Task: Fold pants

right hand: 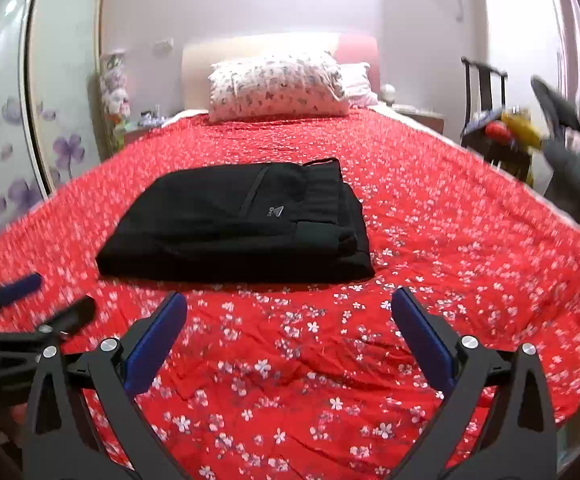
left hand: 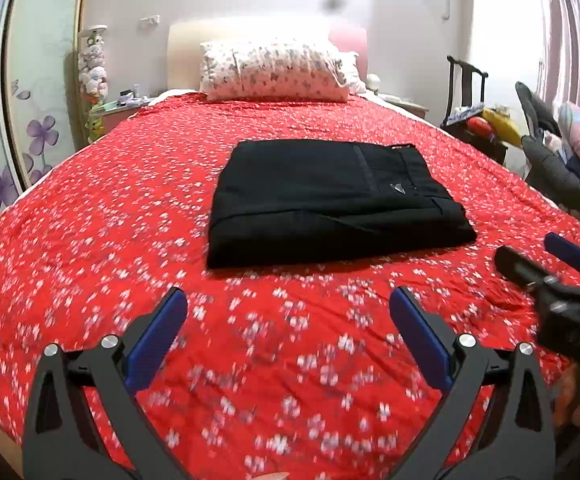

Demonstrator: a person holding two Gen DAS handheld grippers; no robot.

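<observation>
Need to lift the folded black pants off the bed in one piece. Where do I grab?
Take the pants at the near edge, coming in low from the foot of the bed. That edge faces both open grippers, and pinching the whole stack should keep it together.

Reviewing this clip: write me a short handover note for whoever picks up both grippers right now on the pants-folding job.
Left gripper: jaws wide open, nothing between them, above the red flowered bedspread.
Right gripper: jaws wide open, holding nothing, short of the pants.
Black pants: folded into a compact rectangle mid-bed, logo side up, clear of both grippers.
Done: the folding looks finished.
Left: probably only a check of the slightly uneven layers along the near edge.
</observation>
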